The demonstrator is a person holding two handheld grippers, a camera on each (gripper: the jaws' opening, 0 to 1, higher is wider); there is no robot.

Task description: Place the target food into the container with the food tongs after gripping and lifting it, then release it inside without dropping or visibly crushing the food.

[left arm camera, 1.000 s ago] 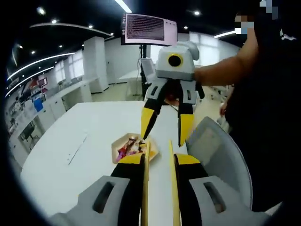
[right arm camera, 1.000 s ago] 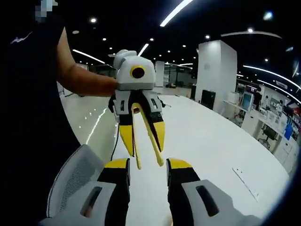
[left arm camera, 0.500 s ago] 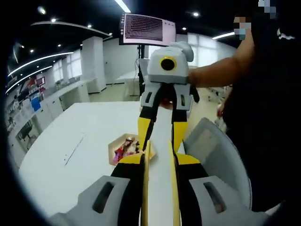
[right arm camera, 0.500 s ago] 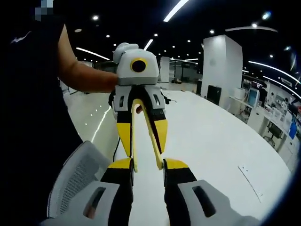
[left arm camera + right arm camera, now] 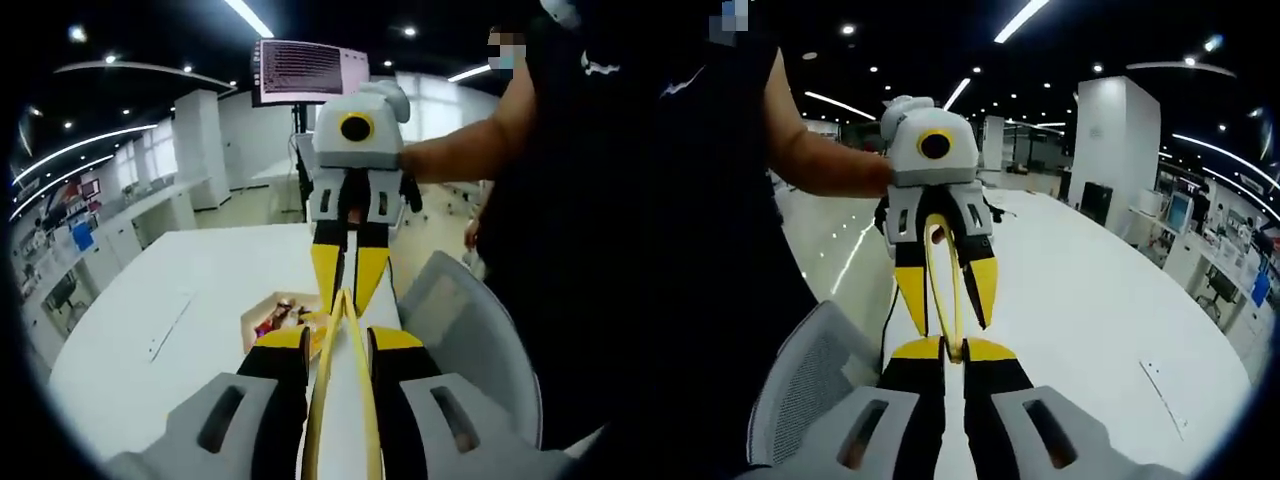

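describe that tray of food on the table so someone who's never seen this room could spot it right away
Start at the long white table that runs toward the monitor on a stand. Near the table edge beside the grey mesh chair sits a shallow tan tray of mixed, colourful food pieces, just past the yellow tongs. It is the one warm-coloured, cluttered thing on the otherwise plain white surface.
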